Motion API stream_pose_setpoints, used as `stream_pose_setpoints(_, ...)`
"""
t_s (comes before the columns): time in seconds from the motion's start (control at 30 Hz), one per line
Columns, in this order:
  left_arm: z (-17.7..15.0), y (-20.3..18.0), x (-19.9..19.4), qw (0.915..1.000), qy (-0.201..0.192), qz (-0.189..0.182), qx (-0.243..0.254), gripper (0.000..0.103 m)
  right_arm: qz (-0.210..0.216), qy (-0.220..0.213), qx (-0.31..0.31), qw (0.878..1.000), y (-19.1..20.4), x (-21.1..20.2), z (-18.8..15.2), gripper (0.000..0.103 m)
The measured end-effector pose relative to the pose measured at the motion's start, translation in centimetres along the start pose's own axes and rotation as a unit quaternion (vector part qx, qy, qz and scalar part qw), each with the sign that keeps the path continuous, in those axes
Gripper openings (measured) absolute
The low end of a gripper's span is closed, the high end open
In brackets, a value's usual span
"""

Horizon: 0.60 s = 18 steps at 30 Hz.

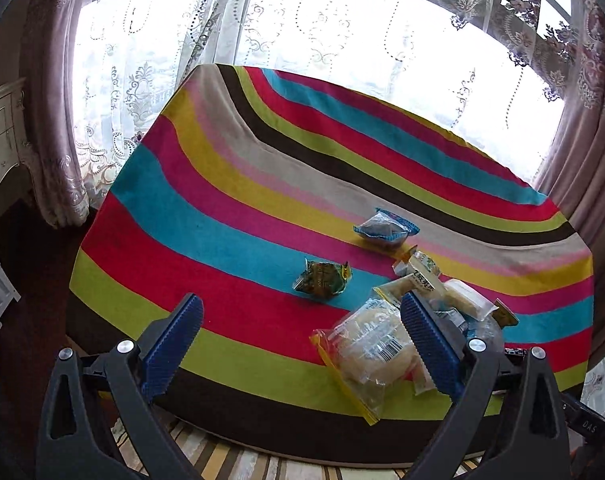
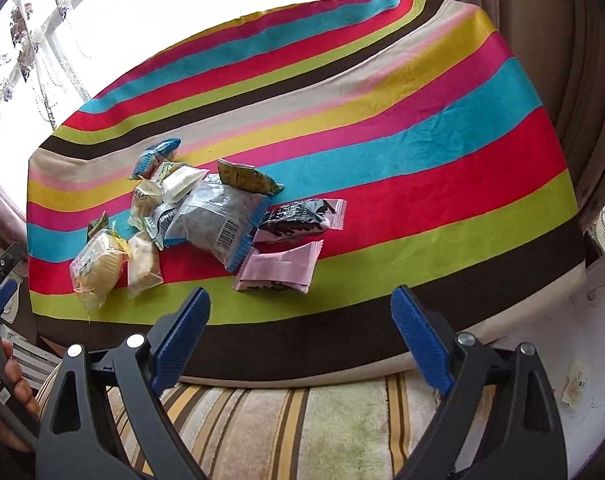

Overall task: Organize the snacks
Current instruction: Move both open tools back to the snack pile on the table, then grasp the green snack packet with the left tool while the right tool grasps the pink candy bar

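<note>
One striped cloth [image 2: 422,152] is covering the table; snack packets are lying on it in one loose pile, roughly eleven showing in the right wrist view, overlap making the exact count unsure; two pink packets [image 2: 280,268] are sitting at the near end, one plain, one [image 2: 302,216] with black print; one big grey packet [image 2: 218,220] with blue edges; one smaller blue-edged packet [image 2: 158,154]; one green packet [image 2: 248,178]; two clear packets holding pale cakes [image 2: 98,268] and [image 2: 142,264]; several small white and cream packets [image 2: 180,182] are crowding the middle, about four; two grippers are showing.
</note>
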State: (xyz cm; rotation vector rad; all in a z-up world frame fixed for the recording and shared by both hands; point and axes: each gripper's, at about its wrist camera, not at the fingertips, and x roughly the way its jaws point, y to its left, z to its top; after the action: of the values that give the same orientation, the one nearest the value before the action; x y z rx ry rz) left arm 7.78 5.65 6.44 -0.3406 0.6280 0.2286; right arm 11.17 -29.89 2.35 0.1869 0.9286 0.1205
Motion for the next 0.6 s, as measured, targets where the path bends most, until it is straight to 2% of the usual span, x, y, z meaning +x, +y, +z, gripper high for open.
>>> stream_pose_setpoints(0.23, 1.8, 0.2, 6.8, 0.9972, 0.067, -0.03, -0.015, 0.093, 0.004, 0.018, 0.025, 1.0, -0.2, 2.4, 1.1, 0.092)
stream_pose_setpoints(0.43, 2.4, 0.0, 12.0, 0.9911, 0.129, -0.029, -0.014, 0.087, 0.011, 0.028, 0.029, 0.999, -0.1, 3.8, 1.6, 0.092)
stream_pose_setpoints(0.6, 2.6, 0.2, 14.7, 0.9863, 0.161, -0.033, -0.014, 0.08, 0.018, 0.038, 0.033, 0.999, -0.1, 4.6, 1.8, 0.087)
